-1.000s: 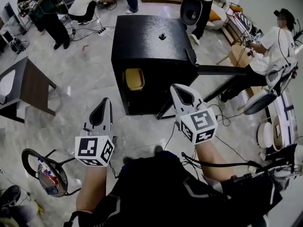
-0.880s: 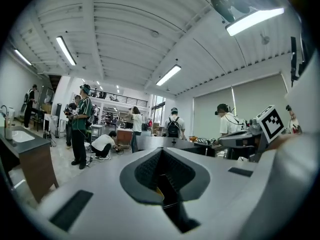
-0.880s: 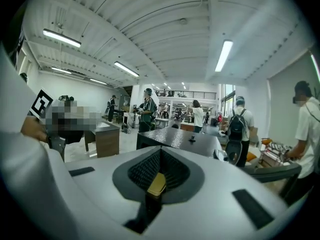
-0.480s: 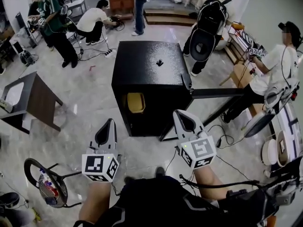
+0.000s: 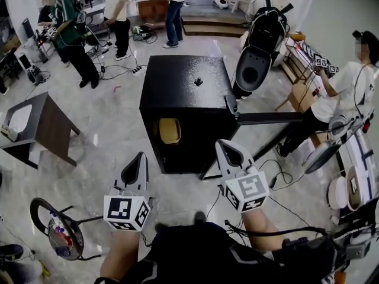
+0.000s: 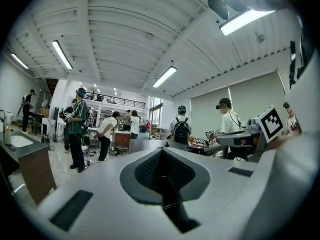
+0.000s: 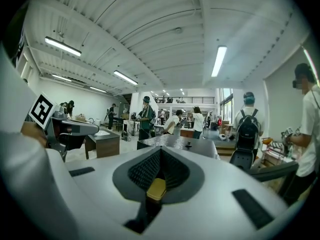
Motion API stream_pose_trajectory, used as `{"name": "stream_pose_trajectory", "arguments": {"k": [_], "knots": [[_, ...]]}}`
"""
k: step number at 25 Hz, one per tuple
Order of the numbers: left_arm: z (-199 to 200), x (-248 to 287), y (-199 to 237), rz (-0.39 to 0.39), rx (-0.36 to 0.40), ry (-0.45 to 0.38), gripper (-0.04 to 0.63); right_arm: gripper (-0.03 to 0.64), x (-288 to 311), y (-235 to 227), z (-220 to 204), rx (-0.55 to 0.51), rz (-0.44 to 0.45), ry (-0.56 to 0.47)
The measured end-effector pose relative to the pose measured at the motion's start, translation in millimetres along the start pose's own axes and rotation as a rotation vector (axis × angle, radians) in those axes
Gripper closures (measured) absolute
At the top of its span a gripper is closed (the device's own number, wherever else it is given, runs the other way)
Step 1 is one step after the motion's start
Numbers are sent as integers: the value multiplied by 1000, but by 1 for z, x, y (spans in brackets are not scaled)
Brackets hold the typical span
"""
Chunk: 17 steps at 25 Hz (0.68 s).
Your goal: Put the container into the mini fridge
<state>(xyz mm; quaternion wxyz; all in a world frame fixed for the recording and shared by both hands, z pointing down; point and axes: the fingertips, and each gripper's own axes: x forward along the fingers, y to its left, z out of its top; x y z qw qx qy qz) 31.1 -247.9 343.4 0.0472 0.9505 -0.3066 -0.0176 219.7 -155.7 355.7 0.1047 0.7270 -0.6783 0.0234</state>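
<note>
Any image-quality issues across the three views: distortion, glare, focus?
Head view: barrel bend at edges, sheen on the floor, mini fridge sharp. Left gripper view: strong fisheye, black corners, ceiling light blown out. Right gripper view: same fisheye, near jaws soft.

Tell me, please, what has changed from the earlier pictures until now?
Little. The left gripper and right gripper barely shifted, both shut and empty. Behind, the crouching person stood up. The yellow container stays inside the open mini fridge.
</note>
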Motion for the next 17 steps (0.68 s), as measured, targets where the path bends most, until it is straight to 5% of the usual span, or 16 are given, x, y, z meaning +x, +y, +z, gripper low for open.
{"name": "stream_pose_trajectory", "arguments": {"k": [17], "knots": [[-7,-10,-5,-22,-13,24,586,600,-1,6,-2,31,15,-4]]}}
